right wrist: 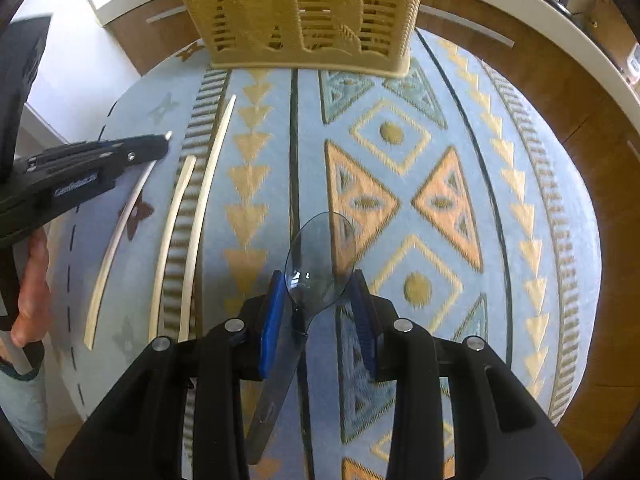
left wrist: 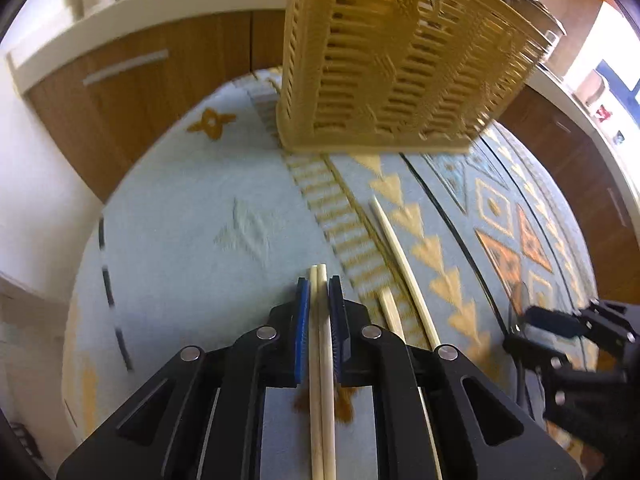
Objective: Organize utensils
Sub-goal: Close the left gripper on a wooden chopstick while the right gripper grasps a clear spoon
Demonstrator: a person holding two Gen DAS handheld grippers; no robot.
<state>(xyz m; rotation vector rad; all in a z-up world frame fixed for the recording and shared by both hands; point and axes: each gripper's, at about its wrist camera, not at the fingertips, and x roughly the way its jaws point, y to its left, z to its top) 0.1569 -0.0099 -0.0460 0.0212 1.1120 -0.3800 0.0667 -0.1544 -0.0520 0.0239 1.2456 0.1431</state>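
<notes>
My left gripper [left wrist: 319, 280] is shut on a pair of pale chopsticks [left wrist: 322, 344], held a little above the patterned cloth. Two more chopsticks [left wrist: 400, 256] lie on the cloth just to its right. The tan slotted utensil basket [left wrist: 400, 64] stands ahead on the table. My right gripper [right wrist: 320, 284] is shut on a clear blue plastic spoon [right wrist: 320, 256], bowl forward, handle slanting back between the pads. The basket [right wrist: 304, 12] is ahead of it. The left gripper [right wrist: 92, 160] shows at the left, with loose chopsticks [right wrist: 208, 184] beside it.
The round table carries a light blue cloth with yellow and orange patterns [right wrist: 440, 200]. Wooden cabinets with a white countertop [left wrist: 132, 68] ring the table behind. The right gripper [left wrist: 560, 328] appears at the lower right of the left wrist view.
</notes>
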